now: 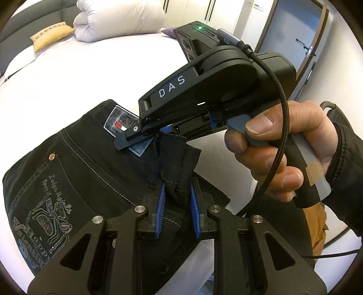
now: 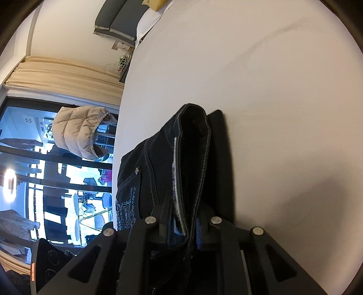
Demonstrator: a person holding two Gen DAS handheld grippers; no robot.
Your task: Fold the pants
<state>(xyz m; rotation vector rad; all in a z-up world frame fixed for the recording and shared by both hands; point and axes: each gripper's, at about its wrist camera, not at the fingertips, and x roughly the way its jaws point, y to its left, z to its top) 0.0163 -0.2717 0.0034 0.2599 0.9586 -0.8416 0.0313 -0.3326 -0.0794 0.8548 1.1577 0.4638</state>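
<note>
Black denim pants (image 1: pixel 74 168) with an embroidered back pocket and a waistband patch lie on a white bed (image 1: pixel 79 68). My left gripper (image 1: pixel 177 202) is shut on a bunched fold of the pants' black fabric between its blue pads. My right gripper (image 1: pixel 145 136), black and marked DAS, reaches in from the right and pinches the pants at the waistband edge. In the right wrist view my right gripper (image 2: pixel 183 217) is shut on the folded waistband of the pants (image 2: pixel 181 154), which stand up over the bed sheet (image 2: pixel 261 90).
A rolled white duvet (image 1: pixel 118 18) and a yellow cushion (image 1: pixel 51 37) lie at the bed's far end. A door (image 1: pixel 292 25) is at the right. In the right wrist view a window (image 2: pixel 45 181), curtains and a beige puffer jacket (image 2: pixel 81 133) are beside the bed.
</note>
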